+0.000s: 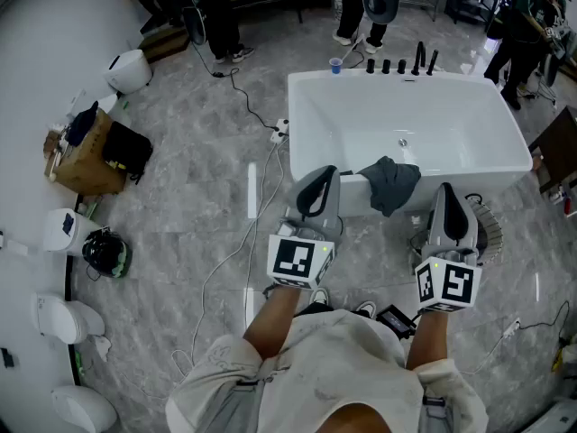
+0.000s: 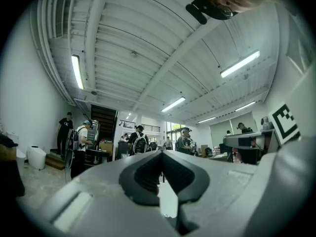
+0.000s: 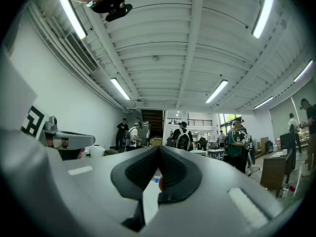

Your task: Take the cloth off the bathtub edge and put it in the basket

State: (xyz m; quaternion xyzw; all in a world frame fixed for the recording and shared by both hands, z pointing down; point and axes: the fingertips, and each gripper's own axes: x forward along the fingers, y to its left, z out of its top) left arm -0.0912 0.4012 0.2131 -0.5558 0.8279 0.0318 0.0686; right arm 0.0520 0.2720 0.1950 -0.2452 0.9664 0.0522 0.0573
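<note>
we see a crumpled grey cloth [image 1: 393, 184] draped on the glossy white bathtub [image 1: 361, 115] rim; left gripper [image 1: 317, 190] and right gripper [image 1: 448, 207] fingers are clenched, empty; perhaps a slatted basket [image 1: 492, 229] behind.

The person wears a pale short-sleeved shirt [image 1: 334, 368]; the left gripper [image 1: 325, 174] and right gripper [image 1: 447, 190] are grey, with black-and-white marker cubes

1. A grey marble-patterned tile floor [image 1: 180, 133] has thin white cables [image 1: 263, 188] trailing across it.
2. A plain white wall [image 1: 36, 52] stands on the left. White toilets [image 1: 61, 318] sit along its foot, near a brown cardboard box [image 1: 86, 165].
3. The white ribbed ceiling [image 2: 148, 43] carries long fluorescent tube lights [image 2: 76, 72], all lit.
4. A dark staircase [image 3: 152, 116] rises at the far end, with standing people [image 3: 183, 138] before it.
</note>
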